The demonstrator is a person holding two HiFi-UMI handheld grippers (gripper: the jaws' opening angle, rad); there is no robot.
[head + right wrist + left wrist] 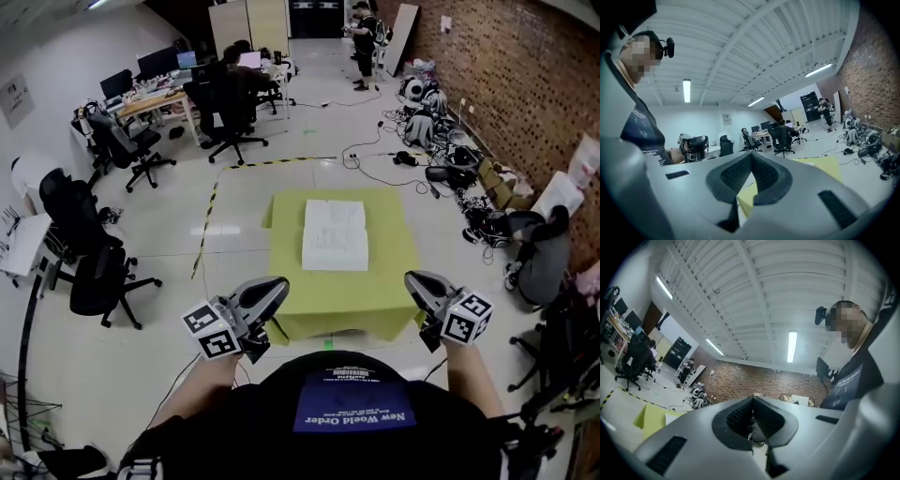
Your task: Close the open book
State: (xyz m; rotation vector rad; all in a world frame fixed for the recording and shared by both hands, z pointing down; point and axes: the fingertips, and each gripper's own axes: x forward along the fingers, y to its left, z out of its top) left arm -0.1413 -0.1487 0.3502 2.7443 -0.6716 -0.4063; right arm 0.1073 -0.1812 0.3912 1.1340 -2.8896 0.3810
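A thick white book (335, 234) lies flat in the middle of a small table under a yellow-green cloth (291, 281). From the head view it reads as one pale block with its page edge toward me. My left gripper (279, 284) hovers off the table's near left corner and my right gripper (411, 278) off its near right corner, tips turned toward each other. Both are well short of the book and hold nothing. In the left gripper view the left gripper (752, 398) is shut; in the right gripper view the right gripper (751, 154) is shut too. The cloth (652, 420) shows at lower left.
Black office chairs (89, 253) stand to the left of the table. Bags and cables (441, 141) lie along the brick wall on the right. Yellow-black tape (208, 211) runs over the floor behind the table. People sit at desks (230, 80) far back.
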